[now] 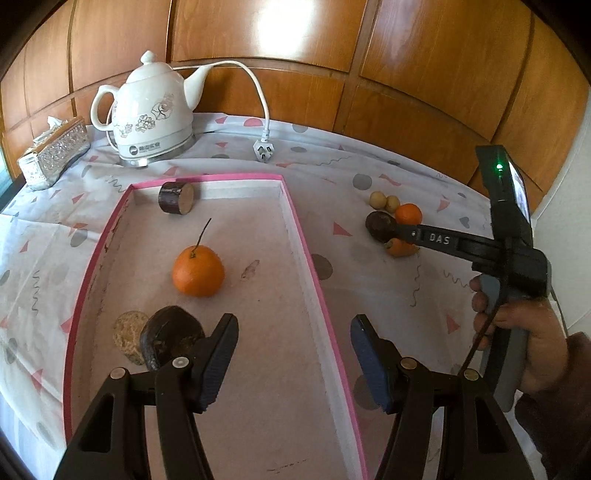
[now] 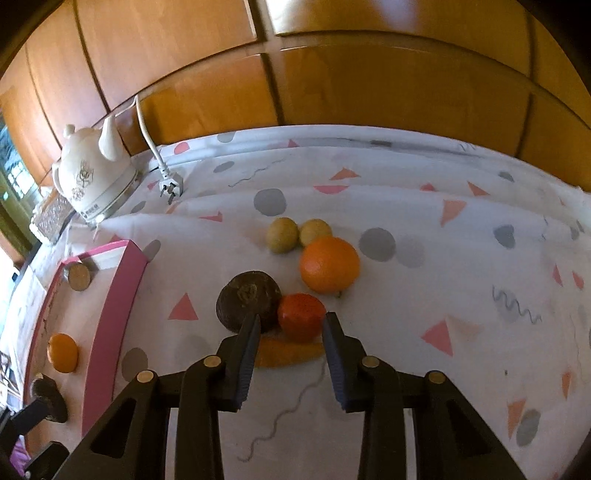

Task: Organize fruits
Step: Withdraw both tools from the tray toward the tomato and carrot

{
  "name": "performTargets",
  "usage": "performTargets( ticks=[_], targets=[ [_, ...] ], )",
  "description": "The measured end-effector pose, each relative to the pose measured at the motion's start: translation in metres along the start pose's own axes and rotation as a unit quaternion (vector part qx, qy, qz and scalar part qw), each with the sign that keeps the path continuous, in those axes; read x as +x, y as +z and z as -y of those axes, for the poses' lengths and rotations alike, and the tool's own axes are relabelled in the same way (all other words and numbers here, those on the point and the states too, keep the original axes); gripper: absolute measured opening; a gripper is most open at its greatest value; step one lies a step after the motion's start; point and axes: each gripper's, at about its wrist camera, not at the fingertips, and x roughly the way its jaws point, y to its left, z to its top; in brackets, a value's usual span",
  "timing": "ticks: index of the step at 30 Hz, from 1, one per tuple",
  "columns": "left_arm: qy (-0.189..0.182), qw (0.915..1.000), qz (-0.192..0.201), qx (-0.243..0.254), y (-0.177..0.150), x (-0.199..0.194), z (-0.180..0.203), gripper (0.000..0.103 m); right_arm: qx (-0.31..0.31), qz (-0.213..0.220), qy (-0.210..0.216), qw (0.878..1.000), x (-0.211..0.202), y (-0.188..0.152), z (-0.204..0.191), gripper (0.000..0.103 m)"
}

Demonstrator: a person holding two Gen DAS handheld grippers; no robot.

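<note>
Tray (image 1: 295, 221) — orange (image 1: 198, 271), dark fruits (image 1: 171, 338)

Daylight came from the left, where a window (image 2: 11, 177) showed. Glare washed the far wood panels (image 1: 280, 22) and the kettle (image 1: 151, 110). Soft shadows fell right of the orange (image 1: 198, 271). Fisheye bending curved the edges, corners went black, and the right view looked dimmer and warmer.

Looks like a home: wood-panel wall (image 1: 424, 55), ceramic elec kettle (image 1: 147, 110), tissue box (image 1: 55, 151), patterned cloth (image 2: 406, 206) on table.
</note>
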Motion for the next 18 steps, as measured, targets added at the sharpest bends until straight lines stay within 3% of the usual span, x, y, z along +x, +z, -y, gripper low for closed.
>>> performTargets(
  ticks=[4, 7, 13, 18],
  targets=[
    [-0.006, 1.0000, 0.001, -0.002, 0.008, 0.002, 0.004, 0.064, -0.008, -0.005, 0.007, 1.000, 0.004, 0.005, -0.001, 0.035],
    [-0.009, 1.0000, 0.003, -0.001, 0.015, 0.004, 0.008, 0.064, -0.016, -0.002, 0.004, 1.000, 0.000, 0.001, 0.003, 0.019],
    [-0.016, 0.9999, -0.002, 0.001, 0.035, 0.019, 0.026, 0.064, 0.008, -0.007, -0.002, 1.000, -0.001, -0.005, 0.021, 0.019],
    [-0.024, 0.9996, -0.013, -0.004, 0.045, 0.033, 0.038, 0.063, 0.016, -0.006, 0.028, 0.999, -0.001, -0.001, 0.027, 0.031]
  ],
)
